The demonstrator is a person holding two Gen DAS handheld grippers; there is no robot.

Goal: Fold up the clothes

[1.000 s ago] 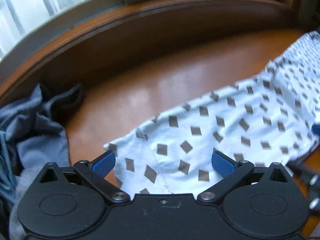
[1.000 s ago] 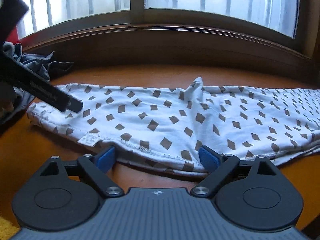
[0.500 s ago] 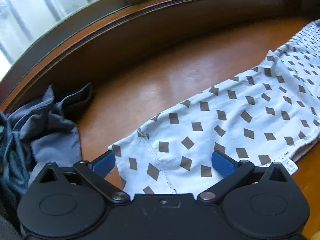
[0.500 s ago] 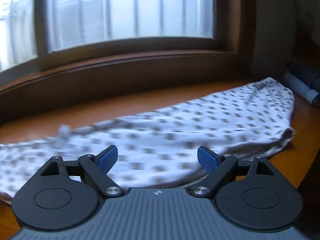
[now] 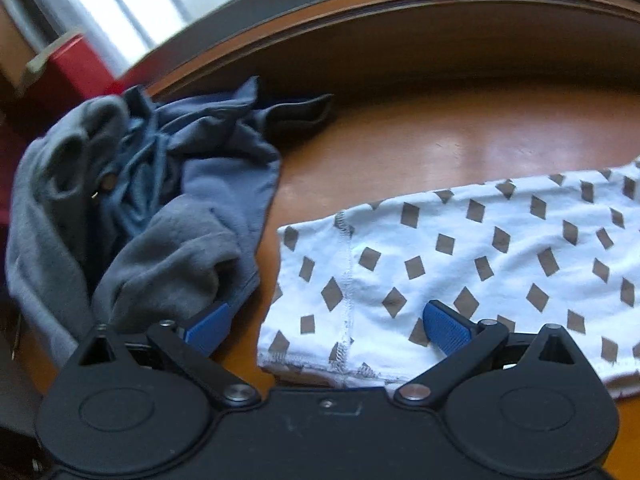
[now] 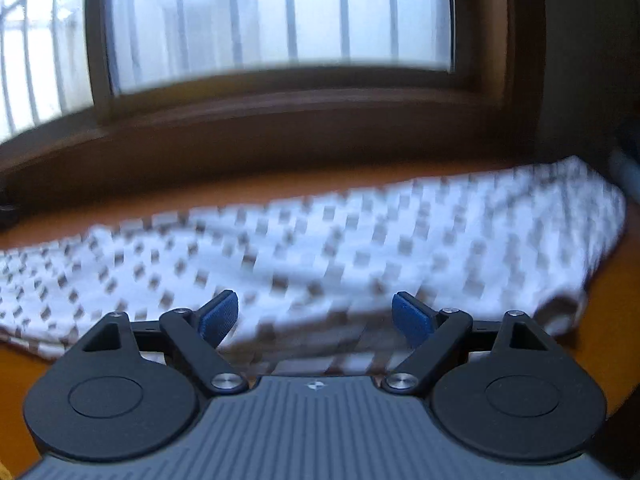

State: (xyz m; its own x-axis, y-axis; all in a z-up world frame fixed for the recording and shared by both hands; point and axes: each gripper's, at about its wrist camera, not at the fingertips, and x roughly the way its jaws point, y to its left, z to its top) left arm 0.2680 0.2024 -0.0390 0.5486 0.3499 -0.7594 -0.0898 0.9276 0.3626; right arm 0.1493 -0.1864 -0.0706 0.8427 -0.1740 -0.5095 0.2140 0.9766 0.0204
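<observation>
Swinging from mid-cloth to opposite ends, left tongs (image 5: 326, 326) and right tongs (image 6: 314, 316), both gaping empty, now flank the stretched-out garment (image 5: 480, 264), grey pile (image 5: 152, 200) at nine o'clock, suggesting an end-to-end fold.

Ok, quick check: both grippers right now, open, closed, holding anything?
Left gripper: open, empty, over the end of the patterned garment.
Right gripper: open, empty, over the same garment.

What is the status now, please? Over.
Left gripper open, right gripper open, both empty. Patterned white garment flat on table, unfolded. Grey clothes pile beside its left end.
</observation>
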